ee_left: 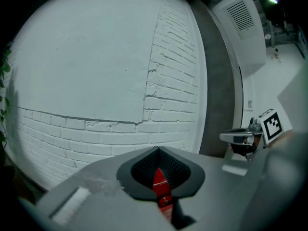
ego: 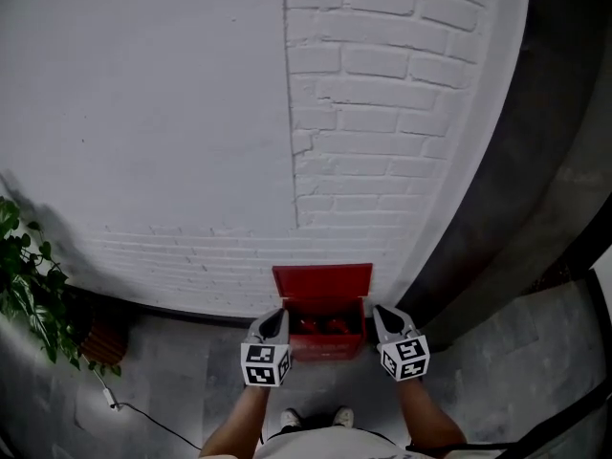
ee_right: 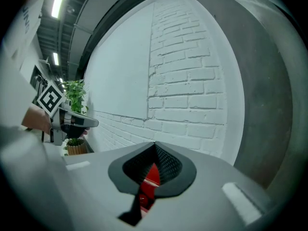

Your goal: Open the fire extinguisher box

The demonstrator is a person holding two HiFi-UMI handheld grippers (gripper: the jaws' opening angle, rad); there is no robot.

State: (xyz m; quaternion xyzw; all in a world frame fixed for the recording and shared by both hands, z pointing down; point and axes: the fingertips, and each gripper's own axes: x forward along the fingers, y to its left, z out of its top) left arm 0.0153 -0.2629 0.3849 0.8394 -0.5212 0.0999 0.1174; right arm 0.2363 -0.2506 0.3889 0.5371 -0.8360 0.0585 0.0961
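The red fire extinguisher box (ego: 325,344) stands on the floor against the white brick wall, its lid (ego: 322,280) raised upright against the bricks. Dark shapes show inside it. My left gripper (ego: 274,316) hovers at the box's left front corner and my right gripper (ego: 382,314) at its right front corner. Both are shut and hold nothing. In the left gripper view the jaws (ee_left: 159,150) meet at the tip, with a sliver of the red box (ee_left: 160,181) showing between them. The right gripper view shows the same: tips together (ee_right: 154,146), with a sliver of the red box (ee_right: 151,177) below them.
A potted plant (ego: 29,290) in a brown pot (ego: 100,338) stands at the left by the wall, with a white cable (ego: 143,414) trailing over the grey floor. A dark grey wall band (ego: 497,208) runs along the right. The person's shoes (ego: 316,417) are just before the box.
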